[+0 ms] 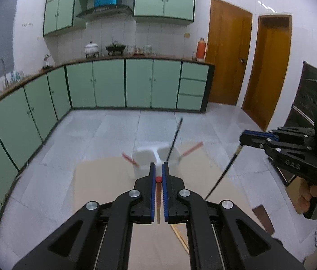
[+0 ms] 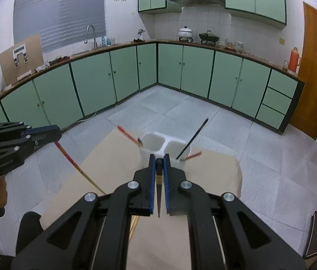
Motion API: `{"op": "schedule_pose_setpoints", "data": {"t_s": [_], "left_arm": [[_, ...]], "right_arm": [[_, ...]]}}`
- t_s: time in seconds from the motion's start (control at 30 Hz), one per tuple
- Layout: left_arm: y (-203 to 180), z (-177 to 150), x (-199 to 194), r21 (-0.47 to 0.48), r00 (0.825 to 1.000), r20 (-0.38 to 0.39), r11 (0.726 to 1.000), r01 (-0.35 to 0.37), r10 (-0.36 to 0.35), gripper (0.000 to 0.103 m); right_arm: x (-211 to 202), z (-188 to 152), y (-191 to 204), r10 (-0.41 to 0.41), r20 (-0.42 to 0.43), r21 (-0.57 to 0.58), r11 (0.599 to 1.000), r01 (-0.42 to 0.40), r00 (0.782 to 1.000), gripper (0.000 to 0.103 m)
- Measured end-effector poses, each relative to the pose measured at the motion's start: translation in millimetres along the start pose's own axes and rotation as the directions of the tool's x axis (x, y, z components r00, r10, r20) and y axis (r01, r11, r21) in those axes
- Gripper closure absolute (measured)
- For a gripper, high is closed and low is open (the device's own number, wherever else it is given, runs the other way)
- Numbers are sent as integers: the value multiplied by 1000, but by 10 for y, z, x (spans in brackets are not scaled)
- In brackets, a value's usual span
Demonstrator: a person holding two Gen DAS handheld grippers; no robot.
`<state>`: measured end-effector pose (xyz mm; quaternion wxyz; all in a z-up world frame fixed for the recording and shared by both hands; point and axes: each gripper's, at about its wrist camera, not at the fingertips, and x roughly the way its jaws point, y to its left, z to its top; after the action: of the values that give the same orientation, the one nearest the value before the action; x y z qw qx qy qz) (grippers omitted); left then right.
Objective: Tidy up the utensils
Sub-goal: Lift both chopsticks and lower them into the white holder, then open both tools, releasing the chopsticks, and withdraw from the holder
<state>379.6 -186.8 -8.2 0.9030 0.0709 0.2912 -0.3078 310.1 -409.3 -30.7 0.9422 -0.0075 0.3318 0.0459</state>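
1. The left gripper (image 1: 157, 168) is clenched on a red-topped chopstick (image 1: 158, 193). In the right wrist view the same stick (image 2: 75, 164) hangs slanting from that gripper (image 2: 55, 135) at the left edge of the frame, its lower end down toward the desk (image 2: 113, 157).

2. The right gripper (image 2: 158, 159) is clenched on a black chopstick (image 2: 158, 186). From the left wrist view, this stick (image 1: 223, 173) slopes down from the gripper (image 1: 243, 138) at the right of the frame, clear of the holder.

3. The white two-compartment holder (image 2: 156, 145) stands on the cardboard-covered desk, just above centre in both views, beyond the fingertips of both grippers.

4. Done so far, as the pictures show: one black chopstick (image 2: 194, 138) and a red chopstick (image 2: 192, 155) stand in the holder's right compartment, and another red one (image 2: 128, 135) leans out at the left compartment. The holder region is blurred, so which compartment each stick truly sits in is only probable.

5. Left to do: the two held chopsticks are not yet in the holder. A light wooden stick (image 1: 180, 236) also lies on the desk at the lower centre of the left wrist view, so at least one more piece seems to be waiting.

6. Judged from this, the task is roughly midway: several sticks are stowed, two are in hand, and some remain on the desk.
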Motion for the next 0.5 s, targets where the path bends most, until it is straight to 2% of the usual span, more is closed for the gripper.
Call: {"op": "schedule_pose_setpoints", "data": {"t_s": [0.2, 0.5], "left_arm": [[52, 433, -6, -6, 997, 69, 1000, -19, 20, 98], [119, 903, 365, -46, 989, 140, 998, -44, 50, 98]], "right_arm": [[-123, 385, -59, -16, 41, -7, 1000, 16, 999, 97], [41, 872, -150, -27, 96, 19, 1000, 25, 995, 97]]}}
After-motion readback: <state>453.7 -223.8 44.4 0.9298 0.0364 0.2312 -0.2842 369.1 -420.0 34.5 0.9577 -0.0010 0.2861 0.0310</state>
